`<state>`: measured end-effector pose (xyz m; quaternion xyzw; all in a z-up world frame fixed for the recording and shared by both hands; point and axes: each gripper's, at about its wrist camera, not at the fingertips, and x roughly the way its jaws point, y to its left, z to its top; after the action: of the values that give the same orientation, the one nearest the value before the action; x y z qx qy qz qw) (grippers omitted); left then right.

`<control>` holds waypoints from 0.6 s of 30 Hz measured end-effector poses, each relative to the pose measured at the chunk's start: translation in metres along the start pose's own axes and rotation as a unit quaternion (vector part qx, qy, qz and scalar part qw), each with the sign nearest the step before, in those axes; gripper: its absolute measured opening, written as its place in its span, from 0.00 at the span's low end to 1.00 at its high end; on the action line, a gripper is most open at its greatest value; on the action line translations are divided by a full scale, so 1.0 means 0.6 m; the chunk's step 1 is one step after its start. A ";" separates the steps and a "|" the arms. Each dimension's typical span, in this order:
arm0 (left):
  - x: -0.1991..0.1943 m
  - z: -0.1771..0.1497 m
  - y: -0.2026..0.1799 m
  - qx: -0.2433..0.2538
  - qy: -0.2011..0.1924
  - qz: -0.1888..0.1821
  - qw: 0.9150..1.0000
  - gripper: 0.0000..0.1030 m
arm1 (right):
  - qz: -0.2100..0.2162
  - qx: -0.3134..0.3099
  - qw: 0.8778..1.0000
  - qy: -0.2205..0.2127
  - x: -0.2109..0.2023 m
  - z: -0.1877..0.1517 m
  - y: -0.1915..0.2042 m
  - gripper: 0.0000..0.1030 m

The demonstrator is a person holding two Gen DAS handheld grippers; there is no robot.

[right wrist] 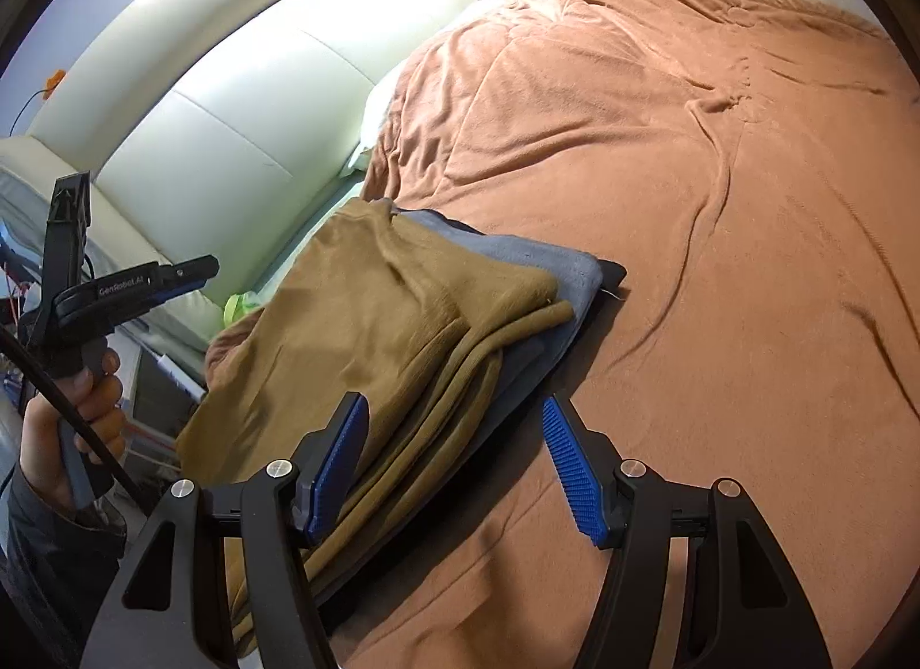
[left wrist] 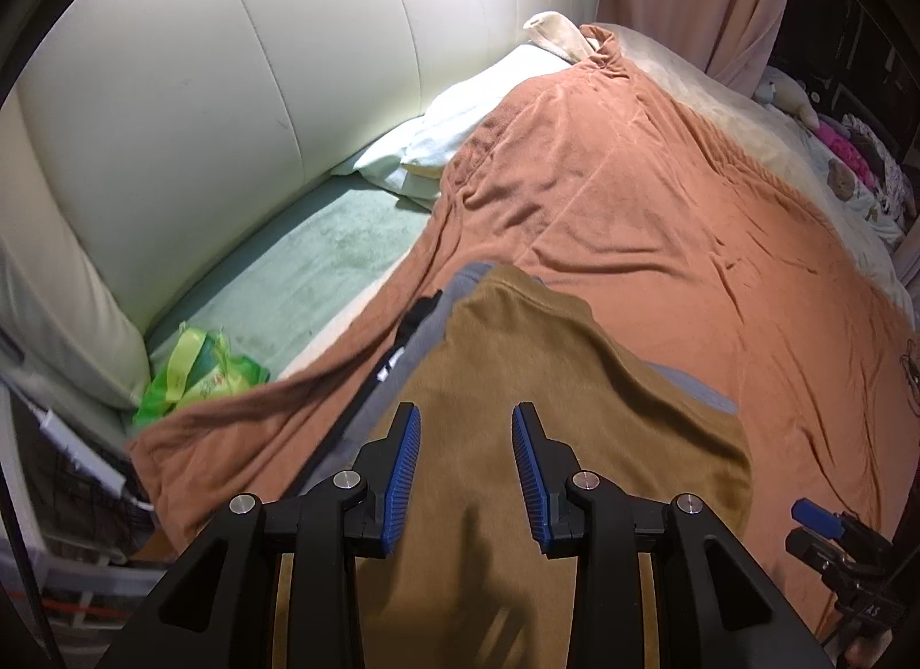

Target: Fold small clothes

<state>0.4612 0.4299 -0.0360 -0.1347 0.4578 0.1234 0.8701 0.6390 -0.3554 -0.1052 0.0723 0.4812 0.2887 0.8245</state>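
A folded olive-brown garment (left wrist: 552, 381) (right wrist: 368, 312) lies on top of a folded grey garment (right wrist: 552, 261) (left wrist: 690, 387), with a dark piece under both at the stack's right edge. The stack rests on an orange-brown blanket (left wrist: 661, 220) (right wrist: 690, 180) spread over the bed. My left gripper (left wrist: 466, 416) hangs open just above the brown garment with nothing pinched; the right wrist view shows it at the left (right wrist: 132, 284), held by a hand (right wrist: 75, 410). My right gripper (right wrist: 454, 404) stands open over the stack's right edge, its left pad (right wrist: 339, 462) above the brown folds and its right pad above the blanket.
A cream padded headboard (left wrist: 230, 94) (right wrist: 241, 123) runs behind the bed. A white pillow (left wrist: 460, 117) lies at its foot and a green plastic packet (left wrist: 195, 376) sits on the pale green sheet (left wrist: 322, 266). Soft toys and clothes (left wrist: 851, 152) pile at the far right.
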 end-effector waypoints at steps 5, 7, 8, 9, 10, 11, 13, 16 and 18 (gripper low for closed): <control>-0.055 -0.050 -0.019 0.004 -0.012 -0.006 1.000 0.35 | -0.010 -0.016 1.000 -0.011 -0.036 -0.030 0.055 0.65; -0.082 -0.070 -0.029 0.004 -0.023 -0.013 1.000 0.42 | -0.018 -0.026 0.999 -0.025 -0.079 -0.044 0.054 0.77; -0.093 -0.077 -0.033 0.004 -0.030 -0.014 0.999 0.48 | -0.020 -0.030 0.999 -0.029 -0.097 -0.053 0.053 0.77; -0.110 -0.089 -0.040 0.005 -0.040 -0.018 0.999 0.51 | -0.021 -0.033 0.999 -0.032 -0.115 -0.062 0.061 0.77; -0.119 -0.095 -0.045 0.007 -0.046 -0.021 0.999 0.52 | -0.023 -0.036 0.998 -0.036 -0.132 -0.070 0.064 0.77; -0.130 -0.105 -0.050 0.009 -0.050 -0.023 0.998 0.52 | -0.026 -0.038 0.998 -0.039 -0.146 -0.078 0.067 0.78; -0.151 -0.126 -0.061 0.011 -0.057 -0.031 0.998 0.52 | -0.035 -0.044 0.997 -0.050 -0.181 -0.097 0.075 0.80; -0.181 -0.154 -0.077 0.014 -0.070 -0.041 0.997 0.53 | -0.043 -0.054 0.996 -0.061 -0.222 -0.120 0.087 0.82; -0.204 -0.175 -0.091 0.020 -0.084 -0.044 0.995 0.63 | -0.051 -0.062 0.994 -0.071 -0.246 -0.138 0.095 0.84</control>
<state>0.3321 0.3312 0.0149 -0.1263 0.3792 0.0863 0.9126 0.4921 -0.4022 -0.0149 0.0171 0.4059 0.2697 0.8731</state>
